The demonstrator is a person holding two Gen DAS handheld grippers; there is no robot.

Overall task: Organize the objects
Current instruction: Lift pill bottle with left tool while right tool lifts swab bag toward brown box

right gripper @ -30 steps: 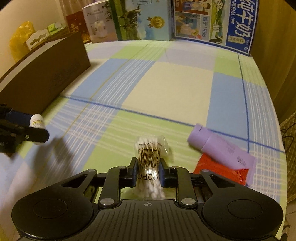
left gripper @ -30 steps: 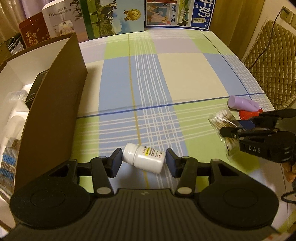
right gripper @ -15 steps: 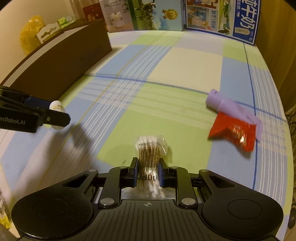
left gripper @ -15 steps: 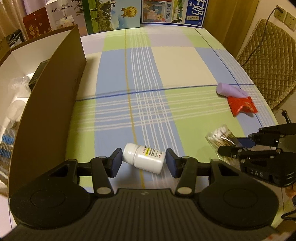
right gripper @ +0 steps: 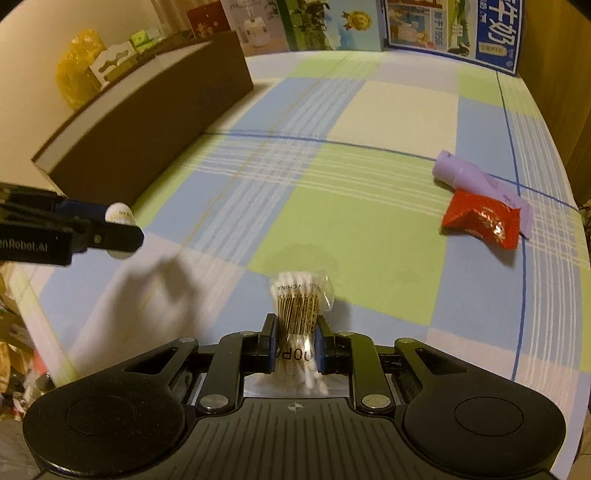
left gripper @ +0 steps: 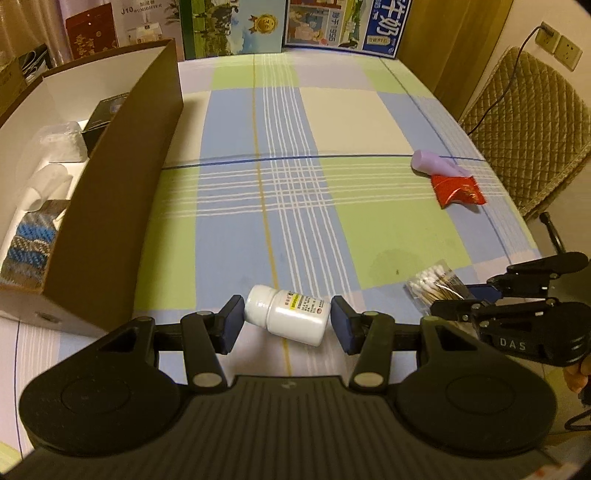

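My left gripper (left gripper: 287,322) is shut on a white pill bottle (left gripper: 288,314), held sideways above the checked tablecloth; the bottle's cap shows in the right wrist view (right gripper: 119,215). My right gripper (right gripper: 294,343) is shut on a clear bag of cotton swabs (right gripper: 297,306), also seen at the right in the left wrist view (left gripper: 434,283). A brown cardboard box (left gripper: 122,192) stands open at the left, holding several items. A purple tube (right gripper: 476,179) and a red packet (right gripper: 480,219) lie on the table at the right.
Cartons (left gripper: 343,26) stand along the table's far edge. A quilted chair (left gripper: 524,122) is beyond the table's right edge. A yellow bag (right gripper: 77,66) sits behind the box. The checked tablecloth (left gripper: 288,184) lies between box and tube.
Both grippers have lifted and drawn back toward the near edge with their loads. The purple tube and red packet now lie farther from the right gripper.
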